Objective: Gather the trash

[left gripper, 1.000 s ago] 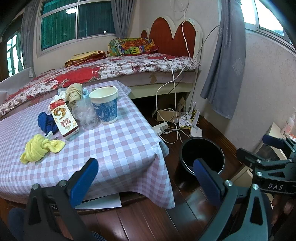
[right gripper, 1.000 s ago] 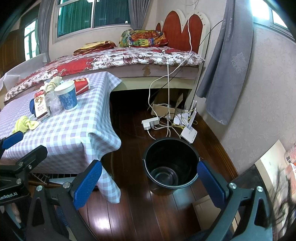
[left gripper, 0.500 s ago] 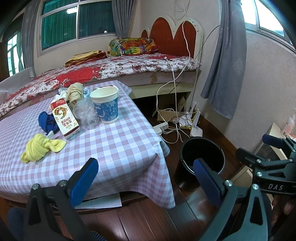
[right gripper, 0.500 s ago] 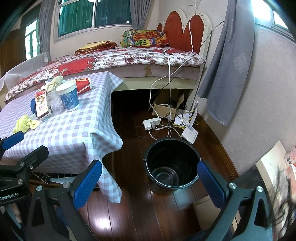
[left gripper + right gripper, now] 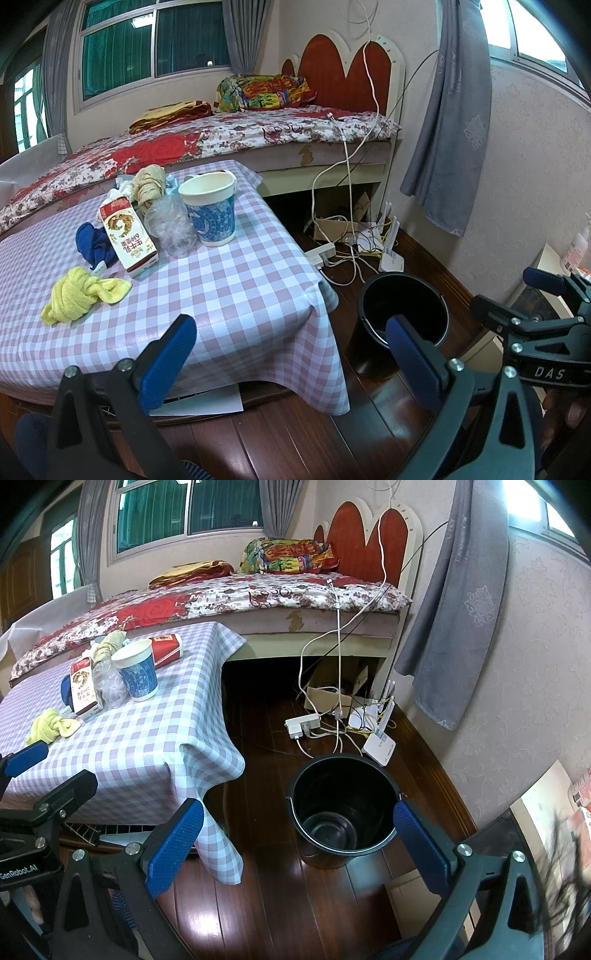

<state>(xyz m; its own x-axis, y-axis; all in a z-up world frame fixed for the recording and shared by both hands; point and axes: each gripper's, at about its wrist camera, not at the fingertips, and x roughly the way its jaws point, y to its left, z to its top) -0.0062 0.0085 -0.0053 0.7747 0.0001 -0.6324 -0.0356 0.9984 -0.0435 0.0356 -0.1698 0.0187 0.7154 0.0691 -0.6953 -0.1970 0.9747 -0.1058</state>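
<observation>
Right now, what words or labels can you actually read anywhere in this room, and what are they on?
"DAS": on the right gripper, seen from the left camera.
"GenRobot.AI": on the left gripper, seen from the right camera.
Milk carton: Chinese print, too blurred to read.
Red box, bottle, paper: print too small.

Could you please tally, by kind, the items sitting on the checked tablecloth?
Cloths or rags: 3, the yellow cloth, blue cloth, beige cloth
Cartons or boxes: 2, the milk carton, red box
Paper cups: 1, the paper cup
Crumpled clear plastic: 1, the plastic wrap
Total: 7
</observation>
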